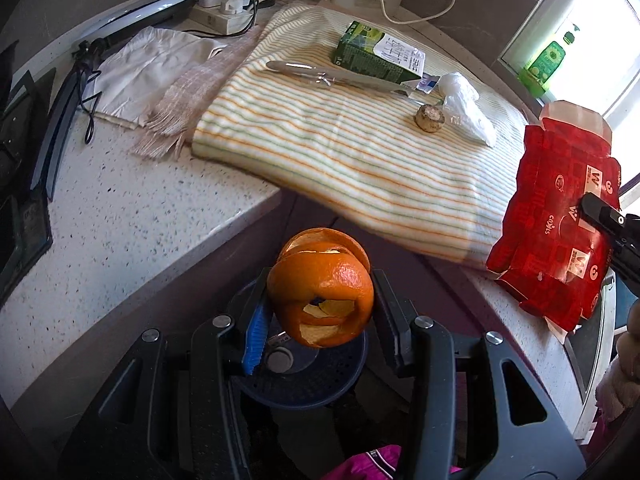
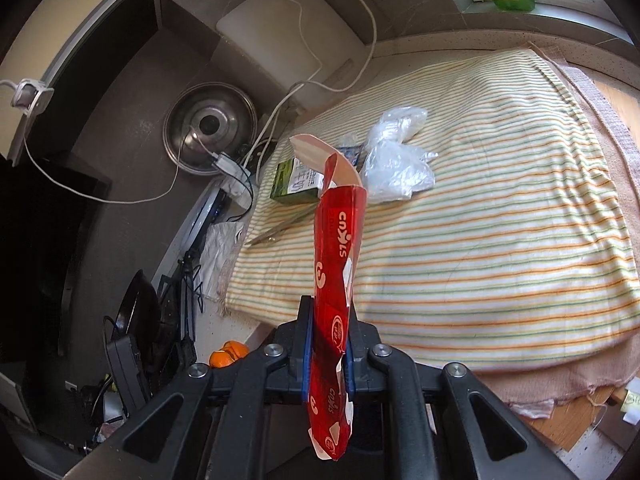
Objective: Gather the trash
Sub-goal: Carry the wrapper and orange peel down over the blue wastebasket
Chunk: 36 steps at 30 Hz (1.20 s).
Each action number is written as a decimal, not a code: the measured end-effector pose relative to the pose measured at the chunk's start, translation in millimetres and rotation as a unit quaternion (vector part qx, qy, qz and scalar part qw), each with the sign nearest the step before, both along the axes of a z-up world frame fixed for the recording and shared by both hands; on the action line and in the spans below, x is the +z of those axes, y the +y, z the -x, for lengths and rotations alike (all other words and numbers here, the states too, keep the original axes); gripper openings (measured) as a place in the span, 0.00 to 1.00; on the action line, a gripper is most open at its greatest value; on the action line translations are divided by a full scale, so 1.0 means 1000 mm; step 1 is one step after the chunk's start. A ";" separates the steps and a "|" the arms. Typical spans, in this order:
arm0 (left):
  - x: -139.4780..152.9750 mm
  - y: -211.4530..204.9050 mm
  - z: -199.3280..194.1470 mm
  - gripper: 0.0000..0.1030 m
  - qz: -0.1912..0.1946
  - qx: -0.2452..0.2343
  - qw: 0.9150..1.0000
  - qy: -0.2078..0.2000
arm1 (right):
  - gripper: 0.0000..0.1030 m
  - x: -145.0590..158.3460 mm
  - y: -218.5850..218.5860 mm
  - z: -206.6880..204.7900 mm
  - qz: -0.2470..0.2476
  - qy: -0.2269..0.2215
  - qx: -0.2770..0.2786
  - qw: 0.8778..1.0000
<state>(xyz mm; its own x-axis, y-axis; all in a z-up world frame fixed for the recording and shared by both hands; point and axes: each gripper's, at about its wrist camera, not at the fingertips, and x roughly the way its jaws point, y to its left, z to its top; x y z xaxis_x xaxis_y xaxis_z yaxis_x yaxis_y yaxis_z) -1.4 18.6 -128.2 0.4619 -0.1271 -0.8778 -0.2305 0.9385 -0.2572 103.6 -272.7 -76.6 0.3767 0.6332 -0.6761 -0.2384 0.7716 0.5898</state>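
Left wrist view: the left tongs (image 1: 320, 300) clasp a curled orange citrus peel (image 1: 322, 294) out past the edge of the speckled white surface (image 1: 120, 216); the right tongs (image 2: 326, 344) pinch a flattened red cardboard carton (image 2: 336, 264) above the striped cream cloth (image 2: 480, 240). Both scraps look light; the peel springy and likely to tear, the carton floppy, best gripped mid-panel. On the cloth wait a green drink box (image 1: 372, 54), crumpled clear plastic bag (image 1: 466, 108) and small brown stub (image 1: 430, 118).
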 end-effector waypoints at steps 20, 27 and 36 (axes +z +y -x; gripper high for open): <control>-0.053 0.002 0.052 0.46 0.015 -0.009 0.998 0.058 | 0.10 -0.046 0.085 0.078 0.090 -0.006 0.106 0.990; -0.081 0.003 0.052 0.46 0.022 -0.013 0.996 0.084 | 0.10 -0.071 0.105 0.088 0.129 -0.004 0.130 0.983; -0.108 0.002 0.051 0.46 0.016 -0.023 0.994 0.107 | 0.10 -0.098 0.127 0.096 0.171 -0.009 0.151 0.974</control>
<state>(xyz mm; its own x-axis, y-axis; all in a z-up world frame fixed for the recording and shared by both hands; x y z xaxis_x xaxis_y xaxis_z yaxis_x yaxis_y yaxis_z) -52.7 20.5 -236.2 0.2575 -0.1741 -0.9505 -0.2403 0.9412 -0.2375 7.3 -146.0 -174.5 0.2220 0.4566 -0.8615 -0.4932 0.8148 0.3048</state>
